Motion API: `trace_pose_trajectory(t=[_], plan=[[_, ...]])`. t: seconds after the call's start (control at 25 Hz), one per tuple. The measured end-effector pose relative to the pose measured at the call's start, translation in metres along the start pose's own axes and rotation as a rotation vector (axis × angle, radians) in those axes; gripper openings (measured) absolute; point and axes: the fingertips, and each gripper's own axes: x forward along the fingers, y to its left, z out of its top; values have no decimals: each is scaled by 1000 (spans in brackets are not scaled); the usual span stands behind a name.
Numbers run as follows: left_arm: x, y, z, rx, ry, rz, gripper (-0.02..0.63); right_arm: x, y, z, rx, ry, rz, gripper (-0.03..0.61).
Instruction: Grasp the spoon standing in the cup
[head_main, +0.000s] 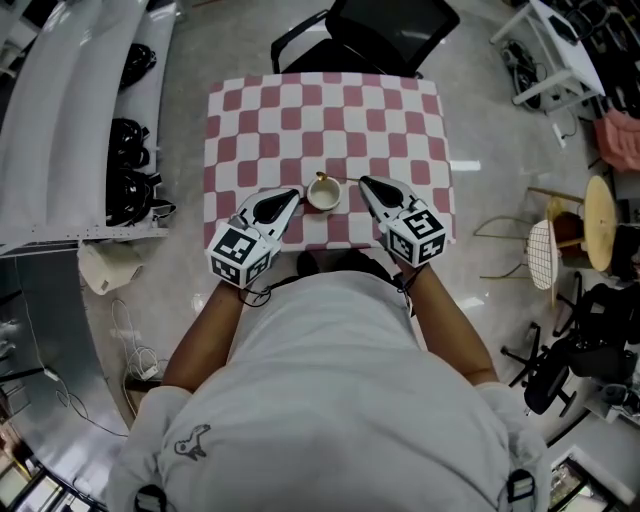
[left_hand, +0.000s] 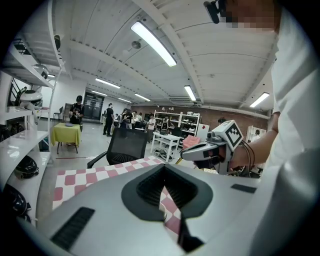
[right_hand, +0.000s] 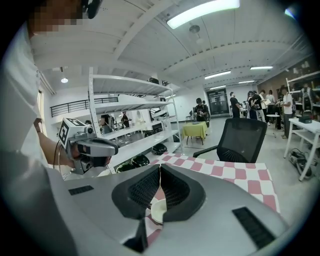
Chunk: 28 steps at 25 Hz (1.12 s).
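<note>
Holding the left hand-held gripper (head_main: 296, 194) at the lower middle of the frame, just left of the cup (head_main: 323, 196), jaws drawn together and pinching nothing. Pressing the right hand-held gripper (head_main: 363, 181) closed on the far end of the spoon (head_main: 342, 180), just right of the cup. Leaning the spoon rightward out of the cup, with the thin handle running from the rim to the jaw tips. Resting the cup upright on the checkered worktop (head_main: 260, 120), near its lower edge, between both grippers. Facing a black chair (head_main: 390, 30) at the top of the frame.
</note>
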Motion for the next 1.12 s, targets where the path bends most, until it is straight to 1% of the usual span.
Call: trace_pose_trajectory(t=[0.16, 0.36, 0.52, 0.72, 0.8, 0.96, 1.12], plan=[[-2, -5, 3, -2, -15, 15, 11, -13, 3, 5, -18, -16, 12, 35], [3, -23, 6, -3, -25, 37, 11, -34, -1, 11, -47, -39, 21, 35], [8, -45, 10, 2, -27, 63, 11, -55, -4, 11, -52, -47, 39, 34], [14, -73, 10, 37, -14, 108, 11, -83, -4, 17, -65, -82, 66, 34], [16, -86, 9, 49, -9, 113, 11, -94, -3, 17, -75, -94, 80, 34], [20, -108, 8, 16, -24, 137, 11, -115, -3, 13, -83, -107, 103, 34], [17, -134, 4, 17, -29, 168, 11, -138, 2, 6, -74, -117, 136, 34]])
